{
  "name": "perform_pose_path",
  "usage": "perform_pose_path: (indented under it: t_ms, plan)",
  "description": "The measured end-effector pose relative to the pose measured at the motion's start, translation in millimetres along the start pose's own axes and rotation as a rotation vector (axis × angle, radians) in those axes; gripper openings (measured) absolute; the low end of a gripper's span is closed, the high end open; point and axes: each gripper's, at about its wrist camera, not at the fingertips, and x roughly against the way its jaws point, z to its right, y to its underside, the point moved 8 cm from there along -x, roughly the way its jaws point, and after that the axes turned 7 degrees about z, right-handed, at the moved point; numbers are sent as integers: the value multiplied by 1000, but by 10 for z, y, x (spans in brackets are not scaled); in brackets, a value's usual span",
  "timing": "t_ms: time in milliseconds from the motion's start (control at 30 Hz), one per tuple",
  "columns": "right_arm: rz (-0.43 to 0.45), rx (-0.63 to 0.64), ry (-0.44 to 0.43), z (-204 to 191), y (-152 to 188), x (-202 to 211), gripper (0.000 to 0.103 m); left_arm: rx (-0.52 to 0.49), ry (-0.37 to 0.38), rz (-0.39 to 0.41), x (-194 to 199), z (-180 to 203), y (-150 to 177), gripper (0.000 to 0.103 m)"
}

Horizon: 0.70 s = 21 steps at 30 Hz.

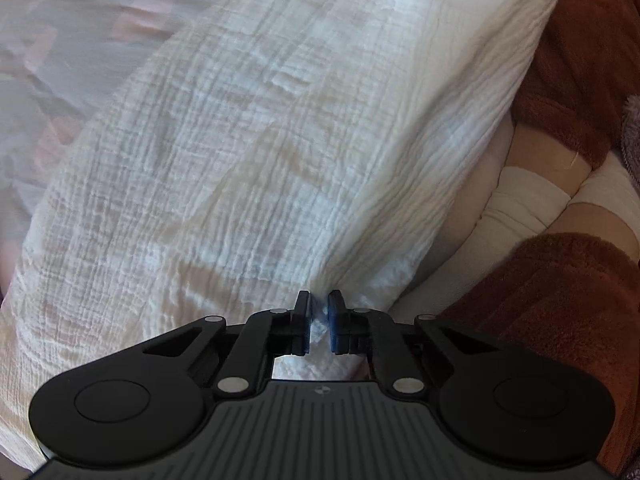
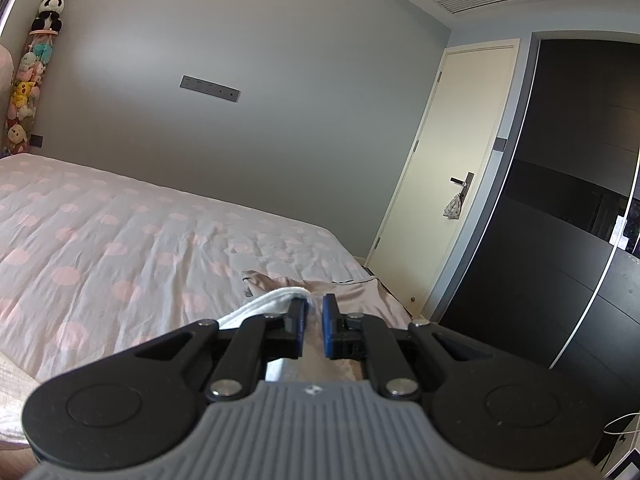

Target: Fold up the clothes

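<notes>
The left gripper (image 1: pixel 319 312) has its jaws pinched on a corner of a white garment (image 1: pixel 256 152), a crinkled, gauzy cotton with fine crosshatched wrinkles. The cloth hangs as a broad panel, its long axis running from seven o'clock up to one o'clock in the left wrist view. At three o'clock sits rust-brown fleece (image 1: pixel 580 60), plush and deep-piled.

The right gripper (image 2: pixel 315 314) shows a narrow gap between its blue pads (image 2: pixel 330 320); a white fold (image 2: pixel 264 304) lies against the left finger, but I cannot tell whether it is clamped. Beyond, at twelve o'clock, a beige garment (image 2: pixel 352 292) lies rumpled on the pink-dotted bedsheet (image 2: pixel 120 240).
</notes>
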Motion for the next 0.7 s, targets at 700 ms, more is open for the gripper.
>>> perform_pose_path:
  t_ms: [700]
  plan:
    - [164, 27, -44, -263, -517, 190, 8, 626, -498, 783, 3005, -1459, 250, 5]
